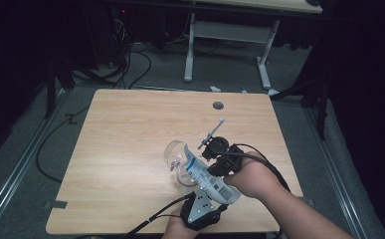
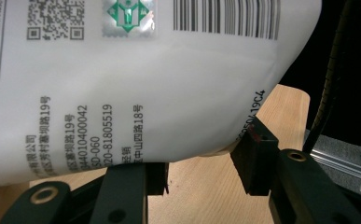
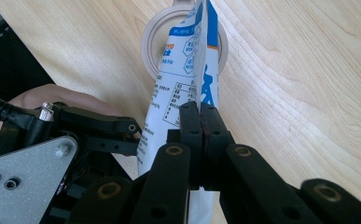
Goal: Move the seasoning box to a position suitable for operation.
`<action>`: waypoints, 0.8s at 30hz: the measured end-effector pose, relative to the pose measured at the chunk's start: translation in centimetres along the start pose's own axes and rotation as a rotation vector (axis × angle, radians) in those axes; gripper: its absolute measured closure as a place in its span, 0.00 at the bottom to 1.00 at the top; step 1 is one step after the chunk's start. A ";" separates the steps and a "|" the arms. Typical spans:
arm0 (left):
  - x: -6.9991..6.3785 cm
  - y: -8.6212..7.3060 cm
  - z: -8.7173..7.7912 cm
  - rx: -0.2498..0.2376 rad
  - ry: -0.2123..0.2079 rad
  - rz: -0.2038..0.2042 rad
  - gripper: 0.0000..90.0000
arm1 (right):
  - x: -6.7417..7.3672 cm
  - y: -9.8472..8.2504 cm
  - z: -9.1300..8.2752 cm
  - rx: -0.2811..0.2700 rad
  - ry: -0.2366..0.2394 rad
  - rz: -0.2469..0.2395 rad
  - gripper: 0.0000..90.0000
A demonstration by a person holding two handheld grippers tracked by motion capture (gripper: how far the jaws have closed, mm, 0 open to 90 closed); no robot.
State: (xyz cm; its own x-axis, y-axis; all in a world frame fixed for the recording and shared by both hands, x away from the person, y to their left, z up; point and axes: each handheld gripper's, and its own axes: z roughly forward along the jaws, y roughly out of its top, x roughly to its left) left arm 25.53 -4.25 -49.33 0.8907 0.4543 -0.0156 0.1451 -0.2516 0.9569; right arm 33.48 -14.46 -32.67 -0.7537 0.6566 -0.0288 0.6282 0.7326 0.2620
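Left gripper (image 1: 198,211) sat nearest the table's (image 1: 130,149) front edge, jaws apart under the pouch's (image 1: 207,179) barcode end, not closed on it. Right gripper (image 3: 200,122) just beyond, jaws clamped together on the pouch's flat edge. Pouch's long axis ran diagonally from the left gripper up-left, far end tipped into the mouth of the clear glass (image 1: 179,159). Glass stood on the table, just beyond both grippers.

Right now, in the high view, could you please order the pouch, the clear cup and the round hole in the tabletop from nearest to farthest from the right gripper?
1. Pouch: clamped in the right gripper.
2. Clear cup: just left, under the pouch's top.
3. Round hole: far edge of the table.
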 end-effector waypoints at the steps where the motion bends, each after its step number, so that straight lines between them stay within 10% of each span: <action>1: 0.0 0.0 0.0 -0.001 0.001 0.001 0.67 | 0.0 0.0 0.0 0.003 -0.002 -0.001 1.00; 24: -0.1 0.1 0.0 -0.001 0.000 -0.002 0.67 | 0.0 0.1 0.1 0.000 0.001 -0.007 1.00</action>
State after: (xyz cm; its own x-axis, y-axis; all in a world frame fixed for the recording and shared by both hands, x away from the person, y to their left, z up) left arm 25.43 -4.29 -49.21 0.8904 0.4549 -0.0178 0.1466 -0.2495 0.9572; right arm 33.53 -14.38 -32.71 -0.7584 0.6511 -0.0297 0.6228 0.7374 0.2614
